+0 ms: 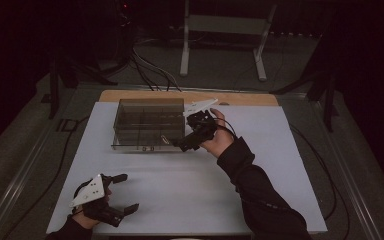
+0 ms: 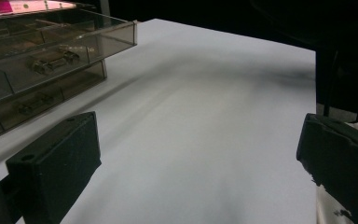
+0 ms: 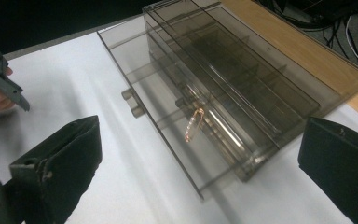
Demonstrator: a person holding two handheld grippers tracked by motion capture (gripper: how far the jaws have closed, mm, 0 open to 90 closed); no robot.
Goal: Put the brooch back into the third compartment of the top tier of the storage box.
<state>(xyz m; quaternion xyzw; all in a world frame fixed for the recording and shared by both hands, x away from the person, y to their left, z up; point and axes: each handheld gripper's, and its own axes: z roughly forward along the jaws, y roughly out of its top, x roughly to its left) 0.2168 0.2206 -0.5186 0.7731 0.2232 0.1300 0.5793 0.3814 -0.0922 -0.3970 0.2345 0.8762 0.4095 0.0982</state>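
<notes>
You are holding the right gripper (image 1: 184, 145) wide open and empty beside the smoked clear-plastic drawer box (image 1: 147, 122), a thin copper-coloured safety pin (image 3: 193, 124) lying in its pulled-out drawer, your left gripper (image 1: 125, 192) resting wide open and empty on the smooth white tabletop (image 1: 180, 190).

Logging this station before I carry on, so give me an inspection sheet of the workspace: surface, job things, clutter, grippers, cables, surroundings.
Surface: white table top, wooden strip along the far edge.
Job's things: smoky clear drawer box, one drawer pulled out; a safety pin lies inside it.
Clutter: nothing seen.
Grippers: right gripper open beside the box, nothing between its jaws; left gripper open and empty at the near left corner.
Cables: black cables on the floor beyond the table, another past the right edge.
Surroundings: dark room, white metal stand behind.
</notes>
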